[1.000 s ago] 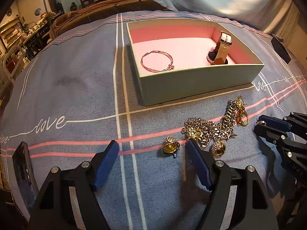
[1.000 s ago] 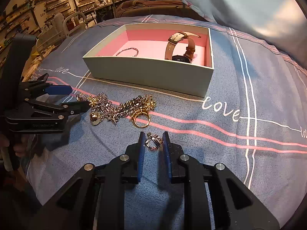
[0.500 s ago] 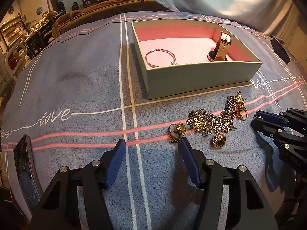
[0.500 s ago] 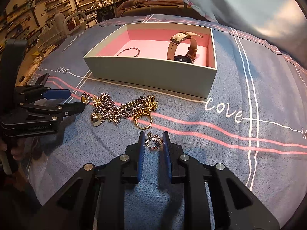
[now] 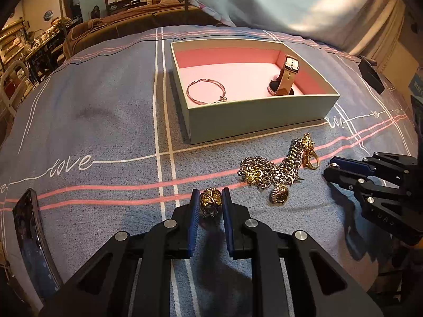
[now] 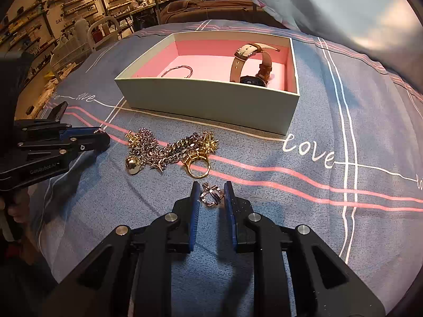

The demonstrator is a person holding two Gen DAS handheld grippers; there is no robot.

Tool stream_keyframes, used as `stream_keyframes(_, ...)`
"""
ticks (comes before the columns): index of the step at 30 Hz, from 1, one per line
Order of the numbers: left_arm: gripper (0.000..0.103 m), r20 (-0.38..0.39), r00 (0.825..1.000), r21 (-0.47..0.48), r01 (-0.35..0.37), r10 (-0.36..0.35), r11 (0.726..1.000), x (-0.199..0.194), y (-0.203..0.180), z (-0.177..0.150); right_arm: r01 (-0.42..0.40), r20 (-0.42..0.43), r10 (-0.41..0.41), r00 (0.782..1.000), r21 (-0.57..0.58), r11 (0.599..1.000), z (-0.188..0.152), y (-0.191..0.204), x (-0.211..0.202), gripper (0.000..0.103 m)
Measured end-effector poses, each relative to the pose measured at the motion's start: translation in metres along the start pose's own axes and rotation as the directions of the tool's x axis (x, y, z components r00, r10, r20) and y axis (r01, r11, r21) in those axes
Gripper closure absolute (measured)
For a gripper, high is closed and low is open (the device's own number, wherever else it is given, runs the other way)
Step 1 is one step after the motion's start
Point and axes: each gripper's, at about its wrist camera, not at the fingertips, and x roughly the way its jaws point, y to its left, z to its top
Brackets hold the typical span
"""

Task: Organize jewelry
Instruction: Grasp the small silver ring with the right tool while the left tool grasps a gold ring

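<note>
A domed gold ring (image 5: 210, 200) is pinched between the closed jaws of the left gripper (image 5: 209, 203), just above the bedspread (image 5: 105, 121). A slim crossed-band ring (image 6: 212, 197) is held in the jaws of the right gripper (image 6: 211, 198). Both pieces are judged light, hard and slippery, best taken across the band. The tangled chains (image 6: 169, 150) would be limp and snag-prone. The open box (image 5: 253, 121), nearby, holds a bangle (image 5: 206, 94) and watch (image 5: 284, 79).
</note>
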Motion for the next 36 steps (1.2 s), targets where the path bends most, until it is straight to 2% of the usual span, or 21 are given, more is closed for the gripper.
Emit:
stream_keyframes(6,0.085,0.031,0.999,-0.013,0.012,-0.012,1.0,-0.008,-0.003,0.006,0.001,0.001,-0.001,1.0,0.001,1.0,0.0,0.001,0.0,0.084)
stream_keyframes(7,0.075,0.024,1.0,-0.029,0.002,-0.001,1.0,-0.007,-0.002,0.006,0.002,0.001,-0.002,1.0,0.0,1.0,0.0,0.001,0.0,0.084)
stream_keyframes(8,0.051,0.025,1.0,-0.036,-0.01,0.011,0.999,-0.007,-0.001,0.006,0.001,0.001,-0.001,1.0,-0.001,1.0,0.0,0.001,0.0,0.084)
stream_keyframes(9,0.041,0.036,0.999,-0.032,-0.013,0.014,0.999,-0.009,-0.001,0.005,0.001,0.0,-0.001,1.0,-0.001,1.0,0.0,0.001,0.0,0.084)
stream_keyframes(10,0.037,0.042,0.999,-0.026,-0.022,0.023,0.999,-0.011,-0.002,0.003,0.001,-0.001,-0.001,1.0,-0.002,1.0,0.0,0.001,0.0,0.084)
stream_keyframes(18,0.04,-0.013,0.995,0.016,-0.095,0.095,0.995,0.0,-0.003,-0.008,-0.001,-0.002,0.001,1.0,-0.001,1.0,0.001,0.001,0.001,0.084)
stream_keyframes(20,0.04,-0.022,0.997,0.019,-0.069,0.07,0.997,0.003,-0.002,-0.008,-0.001,-0.002,0.001,1.0,0.0,1.0,0.001,0.002,0.001,0.084)
stream_keyframes(23,0.041,-0.037,0.988,0.013,-0.147,0.147,0.989,0.01,0.001,-0.007,-0.001,-0.004,0.001,1.0,0.0,1.0,0.002,0.002,0.002,0.084)
stream_keyframes(25,0.044,-0.042,0.978,-0.05,-0.204,0.202,0.978,0.008,0.016,-0.007,-0.001,-0.005,0.001,1.0,-0.001,1.0,0.001,0.002,0.002,0.084)
stream_keyframes(28,0.044,-0.02,0.988,-0.075,-0.157,0.156,0.985,-0.002,0.021,-0.004,-0.001,-0.005,0.001,1.0,-0.003,1.0,0.002,0.002,0.003,0.084)
stream_keyframes(32,0.044,-0.002,0.998,-0.031,-0.055,0.055,0.998,-0.008,-0.006,-0.002,0.0,-0.006,0.0,1.0,-0.002,1.0,0.002,0.003,0.003,0.084)
stream_keyframes(36,0.044,-0.007,1.0,0.064,-0.011,0.011,0.998,0.0,-0.043,-0.001,0.001,-0.006,-0.001,1.0,-0.004,1.0,0.001,0.003,0.001,0.084)
